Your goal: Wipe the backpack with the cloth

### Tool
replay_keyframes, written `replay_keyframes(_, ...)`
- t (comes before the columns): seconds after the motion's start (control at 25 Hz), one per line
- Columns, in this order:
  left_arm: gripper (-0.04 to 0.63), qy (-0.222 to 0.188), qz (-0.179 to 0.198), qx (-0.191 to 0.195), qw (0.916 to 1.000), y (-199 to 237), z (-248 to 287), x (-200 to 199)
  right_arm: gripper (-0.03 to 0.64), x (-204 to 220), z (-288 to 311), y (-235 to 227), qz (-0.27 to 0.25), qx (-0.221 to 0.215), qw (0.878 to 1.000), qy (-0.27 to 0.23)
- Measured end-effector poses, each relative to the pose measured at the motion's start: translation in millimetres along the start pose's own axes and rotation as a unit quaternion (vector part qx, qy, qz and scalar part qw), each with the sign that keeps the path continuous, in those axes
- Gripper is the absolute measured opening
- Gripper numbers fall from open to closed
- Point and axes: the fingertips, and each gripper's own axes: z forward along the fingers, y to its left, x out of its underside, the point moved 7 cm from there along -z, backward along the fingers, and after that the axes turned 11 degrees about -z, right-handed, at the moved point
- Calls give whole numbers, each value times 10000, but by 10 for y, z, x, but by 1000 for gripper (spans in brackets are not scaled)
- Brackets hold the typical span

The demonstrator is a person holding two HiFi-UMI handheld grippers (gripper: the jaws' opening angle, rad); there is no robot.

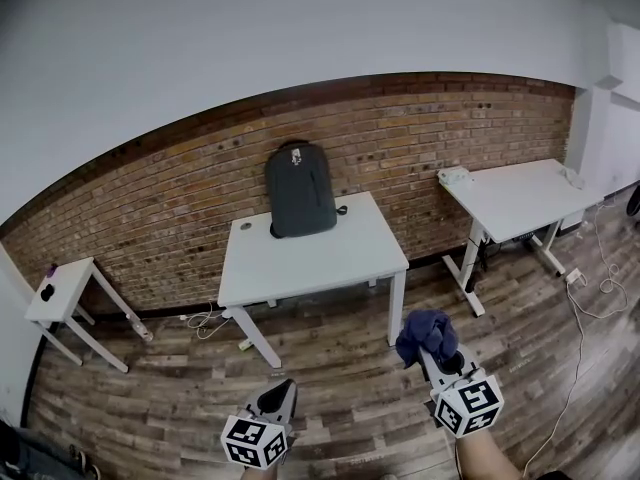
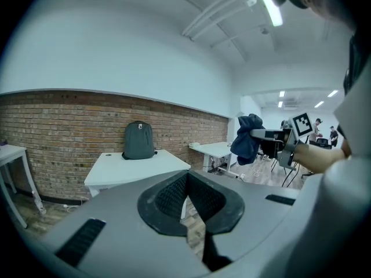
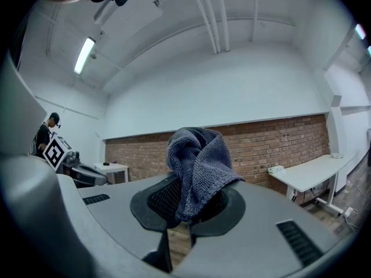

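Note:
A dark grey backpack [image 1: 300,190] [image 2: 139,141] stands upright at the back of the white table [image 1: 310,258] [image 2: 136,167], leaning on the brick wall. Both grippers are held low over the wooden floor, well short of the table. My left gripper [image 1: 284,388] [image 2: 186,181] is shut with nothing between its jaws. My right gripper [image 1: 426,350] [image 3: 186,185] is shut on a blue-grey cloth [image 1: 424,332] [image 3: 197,164] [image 2: 248,138], which bunches up above the jaws and hides their tips.
A second white table [image 1: 520,200] with a small object [image 1: 455,176] stands at the right. A small white side table [image 1: 60,288] stands at the left. Cables [image 1: 590,293] lie on the floor at the right. People [image 2: 324,133] stand far off.

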Motion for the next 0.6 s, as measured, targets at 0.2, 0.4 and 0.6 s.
replay_keyframes(0.2,-18,42,73,62,9999,111,-201,11,52,-26,-78,213,-34,97,9999,55)
replay_keyframes(0.4,-18,36,5,8,10000,302,-391,28,52,-73,-69,405,1,120,9999,54)
replay_keyframes(0.6,-18,80,-33,-2,10000,409,-551,99,52,-91,-69,591,-12,87,9999,85)
